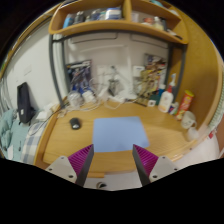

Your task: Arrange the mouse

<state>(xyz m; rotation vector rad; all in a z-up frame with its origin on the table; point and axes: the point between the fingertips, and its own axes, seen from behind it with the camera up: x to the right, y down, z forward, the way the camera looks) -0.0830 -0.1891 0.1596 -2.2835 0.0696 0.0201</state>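
A mat (120, 132) lies flat on the desk (160, 148), just ahead of the open jaws. The mouse (75, 124) sits on the desk left of the mat. Bottles (168, 100) stand behind on the right. A shelf (110, 26) hangs above.

The mouse (75, 124) is too small to show detail. Shelf (110, 26) items and bottles (168, 99) blur together; labels unreadable.

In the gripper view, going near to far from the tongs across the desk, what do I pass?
Open tongs holding nothing → blue mat just ahead → mouse, off the mat's side → clutter along the desk's back edge → wall shelf above.
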